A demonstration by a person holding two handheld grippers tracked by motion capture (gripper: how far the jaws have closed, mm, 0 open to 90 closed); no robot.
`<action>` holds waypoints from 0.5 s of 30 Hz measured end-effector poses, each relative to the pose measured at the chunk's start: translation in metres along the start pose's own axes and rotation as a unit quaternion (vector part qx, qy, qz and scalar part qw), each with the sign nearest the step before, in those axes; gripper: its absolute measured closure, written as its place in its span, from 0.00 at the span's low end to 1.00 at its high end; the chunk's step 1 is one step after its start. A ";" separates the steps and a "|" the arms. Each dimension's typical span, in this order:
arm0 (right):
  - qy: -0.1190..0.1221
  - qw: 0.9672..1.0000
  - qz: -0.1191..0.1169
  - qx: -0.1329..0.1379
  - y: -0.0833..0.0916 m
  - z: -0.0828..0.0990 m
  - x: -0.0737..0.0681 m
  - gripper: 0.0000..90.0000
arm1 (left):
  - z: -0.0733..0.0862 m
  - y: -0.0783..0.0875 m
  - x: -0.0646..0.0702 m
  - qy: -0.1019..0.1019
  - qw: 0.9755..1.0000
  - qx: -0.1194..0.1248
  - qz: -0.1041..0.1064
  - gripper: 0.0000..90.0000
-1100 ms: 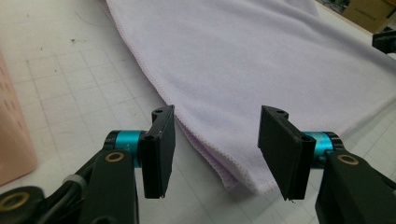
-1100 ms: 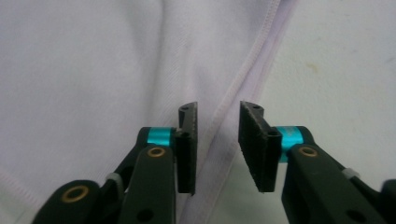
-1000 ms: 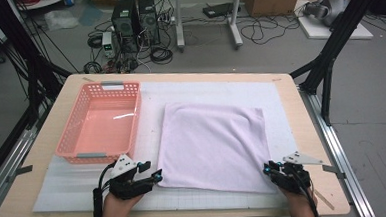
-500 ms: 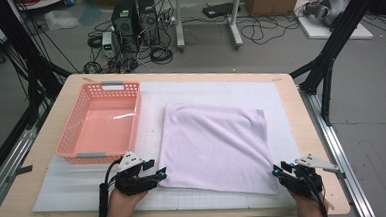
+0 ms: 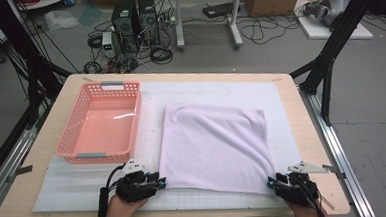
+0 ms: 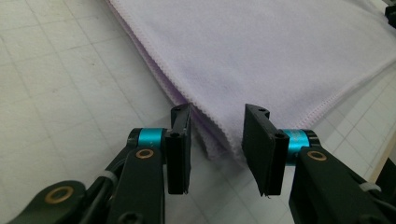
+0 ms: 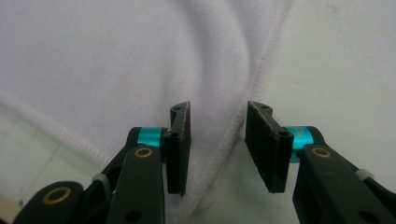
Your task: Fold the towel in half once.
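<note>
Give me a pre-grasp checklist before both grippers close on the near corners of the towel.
1. Left gripper open: ok, jaws stand apart.
2. Right gripper open: ok, jaws stand apart.
3. Near left corner of the folded lilac terry towel between the left jaws: ok, layered edge sits in the gap.
4. Near right corner between the right jaws: ok, hemmed edge runs into the gap.
5. All layers caught: cannot tell.
6. Pink plastic lattice basket clear of the towel: ok, apart, to its left.
</note>
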State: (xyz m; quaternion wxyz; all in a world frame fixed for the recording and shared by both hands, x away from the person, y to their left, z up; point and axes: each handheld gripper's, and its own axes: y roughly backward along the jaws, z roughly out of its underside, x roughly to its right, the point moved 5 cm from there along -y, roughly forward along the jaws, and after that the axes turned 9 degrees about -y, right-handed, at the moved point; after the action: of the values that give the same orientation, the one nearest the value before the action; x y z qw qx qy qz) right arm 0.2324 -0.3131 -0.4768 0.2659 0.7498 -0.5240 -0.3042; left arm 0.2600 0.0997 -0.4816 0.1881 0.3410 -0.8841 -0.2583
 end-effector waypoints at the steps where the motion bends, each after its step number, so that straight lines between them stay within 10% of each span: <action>1: 0.008 1.000 0.002 0.000 0.001 0.001 -0.002 0.74 | 0.000 -0.001 0.000 -0.015 1.000 -0.003 -0.013 0.75; 3: 0.027 1.000 -0.012 -0.005 0.000 0.001 -0.009 0.92 | 0.000 -0.002 0.000 -0.006 1.000 -0.002 0.006 0.96; 10: 0.011 0.999 -0.017 0.031 0.011 -0.006 0.001 0.96 | -0.009 0.019 0.000 0.052 0.997 0.033 0.054 0.97; 15: 0.022 0.999 0.011 0.022 0.016 -0.008 0.006 0.96 | -0.006 0.016 0.011 0.041 0.998 0.017 0.055 0.97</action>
State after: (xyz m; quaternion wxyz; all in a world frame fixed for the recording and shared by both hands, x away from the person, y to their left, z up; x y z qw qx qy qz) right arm 0.2298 -0.3233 -0.4607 0.2644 0.7561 -0.5330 -0.2727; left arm 0.2471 0.1007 -0.4658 0.2323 0.3057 -0.8972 -0.2184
